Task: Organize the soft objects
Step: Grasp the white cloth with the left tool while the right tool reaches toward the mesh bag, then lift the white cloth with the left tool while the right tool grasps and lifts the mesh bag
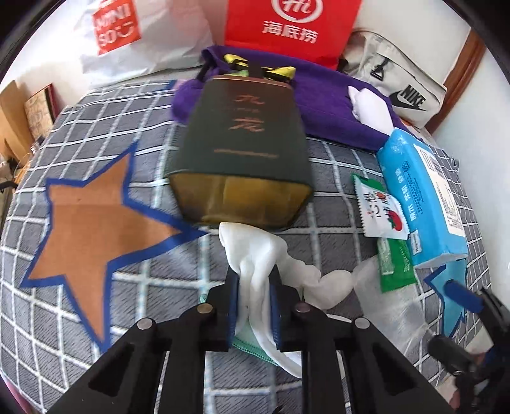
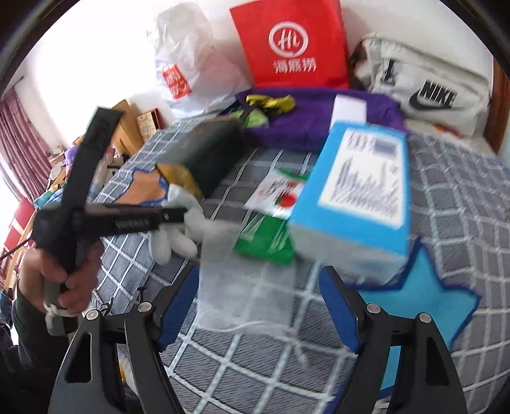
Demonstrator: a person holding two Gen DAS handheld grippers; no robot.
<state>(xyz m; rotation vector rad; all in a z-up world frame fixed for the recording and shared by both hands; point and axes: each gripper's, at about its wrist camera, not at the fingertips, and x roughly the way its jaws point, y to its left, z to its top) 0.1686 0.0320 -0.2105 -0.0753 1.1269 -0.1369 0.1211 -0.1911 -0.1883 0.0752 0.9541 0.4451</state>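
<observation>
**White cloth pinched on the bed, right jaws spread wide**

In the left wrist view the left hand-held gripper (image 1: 254, 280) is clenched on a white cloth (image 1: 251, 251), whose folds bunch between the blue pads and spill out toward 12 o'clock, touching the open end of a dark green box (image 1: 245, 143). From the cloth, an orange star (image 1: 86, 229) printed on the bedspread (image 1: 159, 280) lies at 9 o'clock. At 3 o'clock sit a white sachet (image 1: 379, 210) with a red picture, a green packet (image 1: 395, 264) and a blue tissue pack (image 1: 424, 197), close together.

In the right wrist view a hand (image 2: 63, 280) grips the other tool's handle at 9 o'clock, with the white cloth (image 2: 181, 235) at its tip. The right hand-held gripper (image 2: 259, 299) is released, its jaws standing wide apart over bare bedspread, nothing between them. The tissue pack (image 2: 357, 191) sits at 1 o'clock from it, blurred, above a light blue star (image 2: 424, 293).

The bed is covered in grey fabric with a white grid. Along its far edge lie a purple towel (image 1: 334, 105), a white shopping bag (image 1: 143, 35), a red bag (image 1: 290, 28) and a grey bag (image 1: 401, 82) against a white wall.
</observation>
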